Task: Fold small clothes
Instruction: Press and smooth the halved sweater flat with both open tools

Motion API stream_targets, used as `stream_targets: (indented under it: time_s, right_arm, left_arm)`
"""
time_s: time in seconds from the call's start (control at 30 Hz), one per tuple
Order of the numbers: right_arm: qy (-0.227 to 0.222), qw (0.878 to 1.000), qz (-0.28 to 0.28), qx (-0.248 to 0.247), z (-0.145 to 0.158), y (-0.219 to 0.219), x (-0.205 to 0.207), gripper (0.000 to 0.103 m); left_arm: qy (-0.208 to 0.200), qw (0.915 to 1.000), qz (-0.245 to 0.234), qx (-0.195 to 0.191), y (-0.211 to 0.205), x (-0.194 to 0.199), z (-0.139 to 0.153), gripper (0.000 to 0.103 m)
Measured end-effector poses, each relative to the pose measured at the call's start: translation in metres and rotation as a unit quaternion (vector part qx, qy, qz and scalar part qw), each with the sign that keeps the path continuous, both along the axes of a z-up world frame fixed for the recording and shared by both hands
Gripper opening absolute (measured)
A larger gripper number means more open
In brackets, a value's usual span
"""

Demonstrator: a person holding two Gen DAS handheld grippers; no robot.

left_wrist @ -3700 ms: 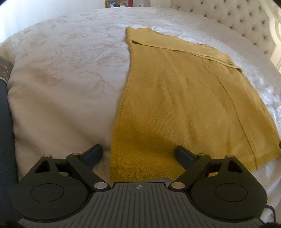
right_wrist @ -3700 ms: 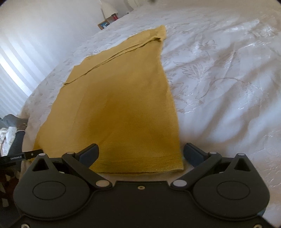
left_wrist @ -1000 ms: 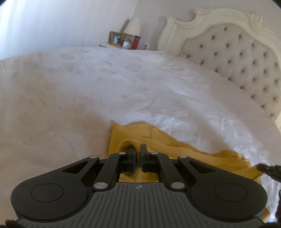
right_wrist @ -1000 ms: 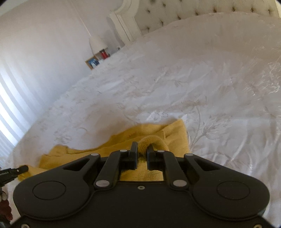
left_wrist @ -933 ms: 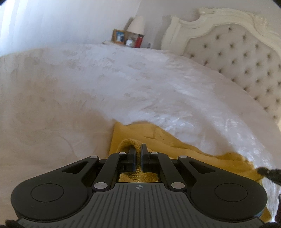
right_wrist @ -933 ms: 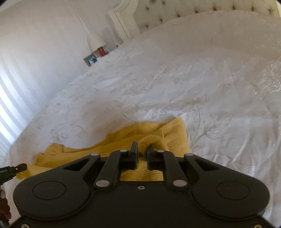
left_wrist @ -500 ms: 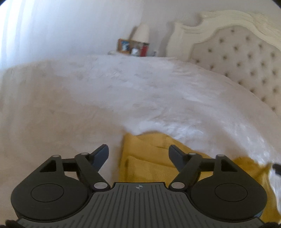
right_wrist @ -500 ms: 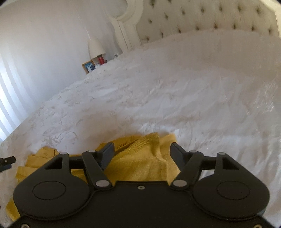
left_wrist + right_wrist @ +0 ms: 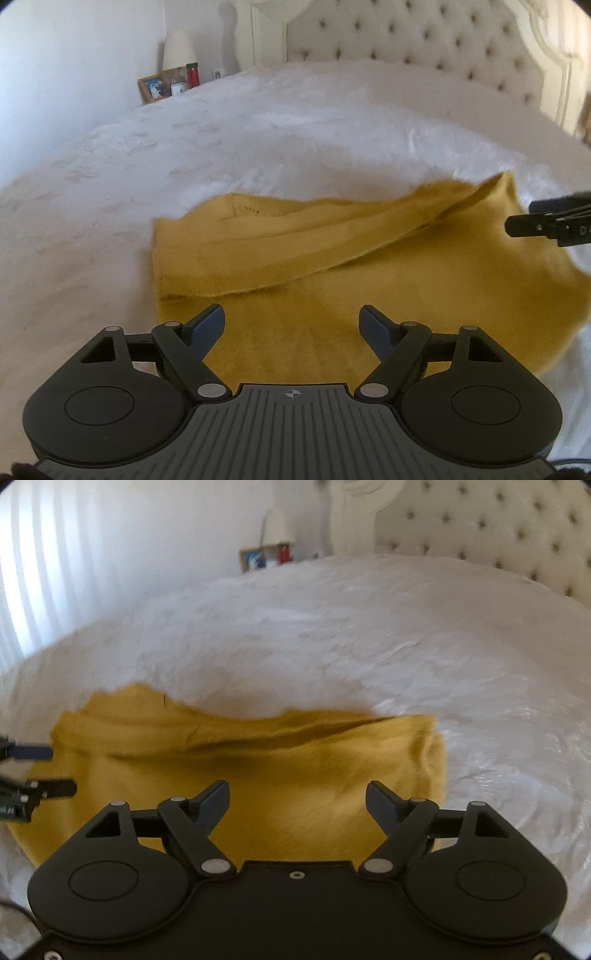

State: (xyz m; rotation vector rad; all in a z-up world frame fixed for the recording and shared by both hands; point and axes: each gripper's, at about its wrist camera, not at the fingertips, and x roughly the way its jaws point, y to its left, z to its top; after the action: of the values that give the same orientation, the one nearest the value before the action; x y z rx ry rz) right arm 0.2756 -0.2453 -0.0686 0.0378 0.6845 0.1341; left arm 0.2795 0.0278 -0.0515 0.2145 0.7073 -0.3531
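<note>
A mustard-yellow knit garment (image 9: pixel 332 258) lies on the white bedspread (image 9: pixel 258 129), its near part folded over onto the rest in a thick band. My left gripper (image 9: pixel 291 317) hovers just above the garment's near left part. Its jaws are opening, with only flat cloth below them and nothing pinched. In the right wrist view the garment (image 9: pixel 258 760) shows a rumpled folded edge. My right gripper (image 9: pixel 297 792) hangs over its near right part, jaws also opening and empty. Each gripper shows in the other's view: the right gripper (image 9: pixel 522 215) at the right edge, the left gripper (image 9: pixel 48 771) at the left edge.
A tufted cream headboard (image 9: pixel 406 33) closes off the far end of the bed. A nightstand at the far left corner carries a lamp (image 9: pixel 179 50), a picture frame (image 9: pixel 151 86) and a red bottle (image 9: pixel 192 74). Light curtains (image 9: pixel 55 572) hang along the left wall.
Both grippers were shut on the garment's lifted edge; they have let go, spread their jaws and drawn back. The cloth now lies folded on the bed. Both wrists have rolled.
</note>
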Motion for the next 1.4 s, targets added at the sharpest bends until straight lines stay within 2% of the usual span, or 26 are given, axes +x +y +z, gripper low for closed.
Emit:
stream_targets:
  time_s: [0.13, 0.27, 0.37, 0.57, 0.67, 0.77, 0.87, 1.0, 1.2, 1.3, 1.4]
  right_arm:
    - [0.027, 0.999, 0.005, -0.019, -0.011, 0.007, 0.024, 0.082]
    - [0.053, 0.998, -0.011, -0.024, -0.018, 0.005, 0.050, 0.083]
    - [0.069, 0.997, -0.030, -0.015, -0.020, -0.002, 0.068, 0.085]
    - [0.071, 0.994, -0.076, 0.008, -0.017, -0.021, 0.078, 0.085]
    - [0.055, 0.994, -0.090, 0.032, -0.011, -0.028, 0.065, 0.086]
    - [0.029, 0.995, -0.082, 0.043, -0.004, -0.028, 0.041, 0.097]
    - [0.018, 0.997, -0.064, 0.044, -0.001, -0.021, 0.021, 0.100]
    - [0.024, 0.998, -0.042, 0.032, -0.007, -0.009, -0.011, 0.102]
    - [0.055, 0.998, -0.025, -0.017, -0.025, 0.004, -0.046, 0.102]
    - [0.060, 0.997, -0.028, -0.030, -0.032, 0.004, -0.067, 0.102]
    - [0.064, 0.997, -0.035, -0.021, -0.035, 0.000, -0.081, 0.102]
  left_arm:
    - [0.018, 0.9995, 0.025, -0.001, 0.005, 0.035, -0.006, 0.079]
    - [0.020, 0.9983, 0.053, 0.015, 0.008, 0.074, -0.007, 0.079]
    - [0.031, 0.9971, 0.068, 0.013, 0.011, 0.097, -0.006, 0.079]
    - [0.011, 0.9961, 0.087, 0.011, 0.006, 0.109, 0.010, 0.079]
    - [-0.001, 0.9953, 0.096, -0.012, 0.006, 0.099, 0.024, 0.084]
    - [-0.013, 0.9962, 0.082, -0.029, 0.001, 0.077, 0.034, 0.096]
    - [-0.014, 0.9979, 0.054, -0.033, -0.010, 0.051, 0.035, 0.096]
    - [-0.004, 0.9996, 0.019, -0.021, -0.028, 0.008, 0.023, 0.097]
    - [0.026, 0.9986, -0.025, 0.038, -0.053, -0.046, -0.012, 0.098]
    - [0.030, 0.9982, -0.019, 0.049, -0.056, -0.061, -0.023, 0.102]
    - [0.032, 0.9983, -0.008, 0.048, -0.054, -0.068, -0.025, 0.103]
